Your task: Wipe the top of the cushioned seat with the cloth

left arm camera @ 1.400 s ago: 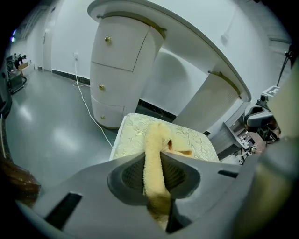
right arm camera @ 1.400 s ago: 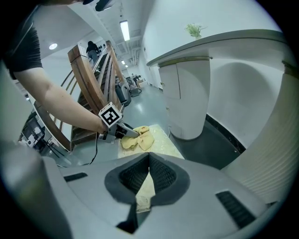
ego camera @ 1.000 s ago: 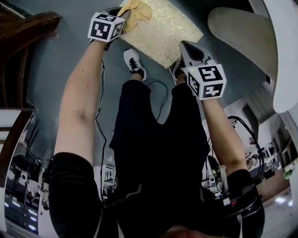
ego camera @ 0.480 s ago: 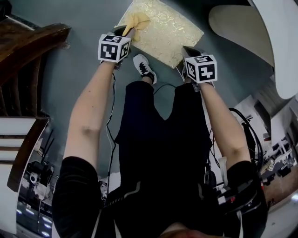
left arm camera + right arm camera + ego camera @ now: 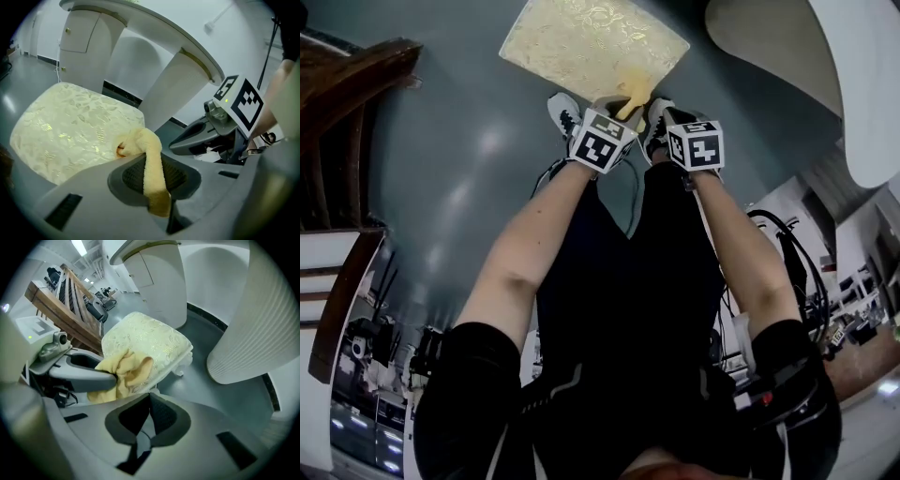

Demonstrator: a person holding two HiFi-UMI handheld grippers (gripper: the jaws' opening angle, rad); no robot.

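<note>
Cloth [image 5: 151, 161] first: it's a soft yellow one, pinched between the jaws of the left gripper [image 5: 619, 112], which are clamped tight on a twisted strip of it. The rest bunches out past the tips and sits against the near edge of the cushioned seat [image 5: 593, 45], close to the corner nearest the person. In the right gripper view, the bunch lies against the rim of the cushion rather than out on the middle of it. The seat itself is a square pad in pale gold with a leafy pattern, standing low on the grey-blue floor [image 5: 459, 169] straight ahead of the person.

The right gripper [image 5: 149, 406] has its 2 jaws pressed together with nothing between them. It hangs just beside the left one, on its right, short of the seat's edge. The 2 marker cubes are nearly side by side above the person's shoes [image 5: 563, 112].

Behind the seat stands a white counter [image 5: 154, 27] with a curved top on broad white supports. Off to the right of the seat there's a white ribbed column [image 5: 262, 324]. A dark wooden railing [image 5: 347, 84] runs along the left side of the room, well apart from the seat.
</note>
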